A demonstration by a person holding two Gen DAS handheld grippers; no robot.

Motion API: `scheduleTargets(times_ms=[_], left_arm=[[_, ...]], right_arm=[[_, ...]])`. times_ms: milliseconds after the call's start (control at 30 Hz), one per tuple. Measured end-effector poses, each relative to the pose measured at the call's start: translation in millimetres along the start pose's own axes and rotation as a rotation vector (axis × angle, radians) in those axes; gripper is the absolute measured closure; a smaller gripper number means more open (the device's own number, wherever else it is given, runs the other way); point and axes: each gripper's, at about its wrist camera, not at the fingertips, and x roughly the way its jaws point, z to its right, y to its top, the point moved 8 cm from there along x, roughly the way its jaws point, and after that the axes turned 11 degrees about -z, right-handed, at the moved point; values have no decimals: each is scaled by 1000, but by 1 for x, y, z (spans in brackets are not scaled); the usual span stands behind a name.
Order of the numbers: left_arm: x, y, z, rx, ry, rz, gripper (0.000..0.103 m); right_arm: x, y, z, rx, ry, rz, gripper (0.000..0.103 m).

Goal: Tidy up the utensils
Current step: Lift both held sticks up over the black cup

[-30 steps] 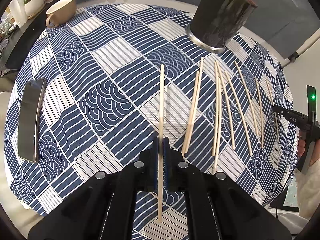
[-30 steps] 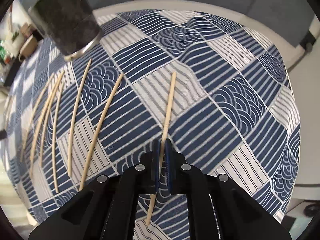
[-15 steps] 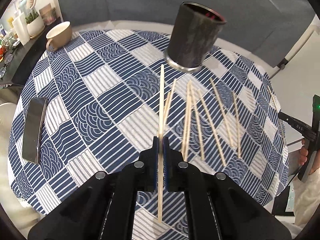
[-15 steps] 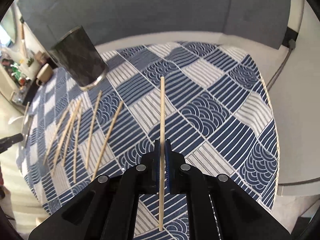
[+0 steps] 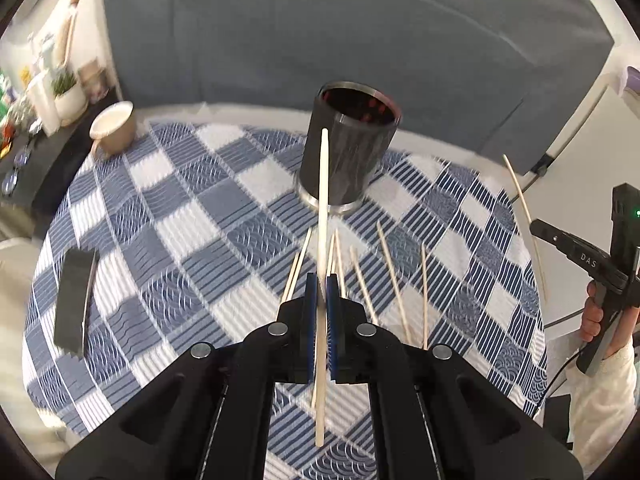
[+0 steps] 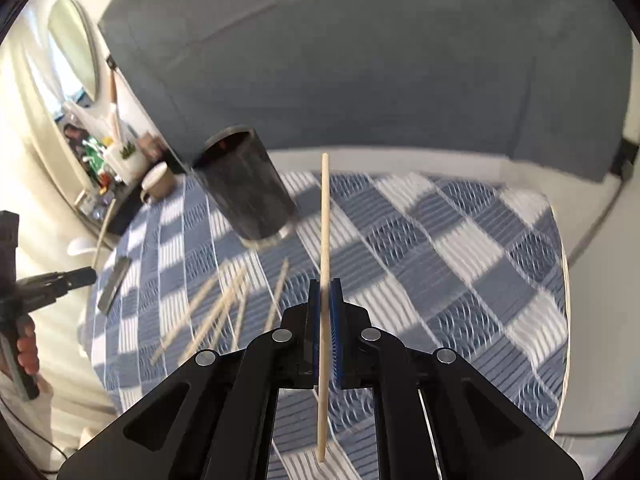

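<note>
My left gripper point(image 5: 320, 284) is shut on a wooden chopstick point(image 5: 322, 208), held in the air, its tip over the dark cylindrical holder point(image 5: 348, 152) that stands upright at the table's far side. My right gripper point(image 6: 325, 290) is shut on another chopstick point(image 6: 325, 232), raised above the table, the holder point(image 6: 244, 184) to its left. Several loose chopsticks point(image 5: 394, 276) lie on the blue-and-white patterned cloth in front of the holder; they also show in the right wrist view point(image 6: 224, 308). The right gripper shows at the left view's right edge point(image 5: 536, 226).
A beige mug point(image 5: 114, 128) stands at the table's far left. A dark flat slab point(image 5: 74, 300) lies near the left edge. A shelf with a plant pot point(image 5: 66, 96) stands beyond the table. A grey sofa back point(image 5: 340, 32) runs behind.
Both grippers have lifted their chopsticks off the cloth and risen well above the table, tilting toward the holder. The holder's open mouth now shows.
</note>
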Motion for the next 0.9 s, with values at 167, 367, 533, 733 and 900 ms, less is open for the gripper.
scheduleTargets(times_ms=[167, 367, 533, 733, 900], left_arm=[[-5, 49, 2, 20, -67, 50, 98], [-3, 104, 6, 56, -127, 100, 98], [1, 138, 13, 66, -185, 140, 98], [11, 173, 16, 69, -267, 198, 98], [24, 198, 15, 69, -341, 248, 98]], right_arm=[[-5, 42, -19, 11, 59, 57, 98], [-3, 97, -52, -3, 145, 131, 98], [1, 138, -81, -24, 216, 185, 98], [13, 175, -110, -65, 240, 238, 98], [37, 196, -123, -80, 219, 274, 98]])
